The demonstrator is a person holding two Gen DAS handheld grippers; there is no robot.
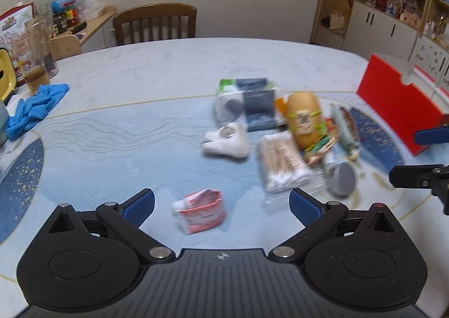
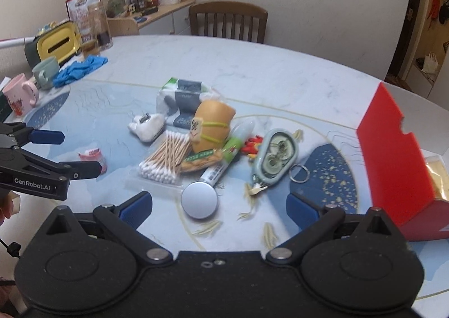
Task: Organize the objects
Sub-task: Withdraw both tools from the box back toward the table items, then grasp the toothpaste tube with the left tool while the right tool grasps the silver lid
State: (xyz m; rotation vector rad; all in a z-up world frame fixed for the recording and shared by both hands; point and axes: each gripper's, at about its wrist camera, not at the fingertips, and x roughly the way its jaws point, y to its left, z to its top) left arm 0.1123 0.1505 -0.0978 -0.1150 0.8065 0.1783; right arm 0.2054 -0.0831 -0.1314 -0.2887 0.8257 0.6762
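Taking the bag of cotton swabs (image 2: 165, 158) as the landmark in the middle of the worktop (image 2: 280, 70), the risks run as follows from left to right. Far to its left lie blue gloves (image 2: 80, 69), and near them stand two mugs (image 2: 21, 94) and a glass jar (image 2: 99, 25); a wide sweep of the arm there could knock them over. Closer on the left, well apart from the swabs, lies a small red and white pouch (image 1: 200, 214). The left tool (image 1: 221, 207) hangs above it with its fingers spread wide and nothing between them; the pouch looks soft and flat, so I think the fingers may slide over it or push it away instead of catching it. Just behind the swabs are a white plush toy (image 2: 146, 125) and a grey pack (image 2: 183, 99); a tan bundle with yellow bands (image 2: 213, 127) leans on the swabs. These things touch, so pulling one could drag the others. Just to the right, a round silver lid (image 2: 199, 200) lies between the spread fingers of the right tool (image 2: 219, 209), which holds nothing; the lid could roll or slip. Further right is a green oval case (image 2: 276, 156) with a key ring (image 2: 300, 173). Far right stands a red box (image 2: 398, 160), probably the target; the right arm may bump its wall.
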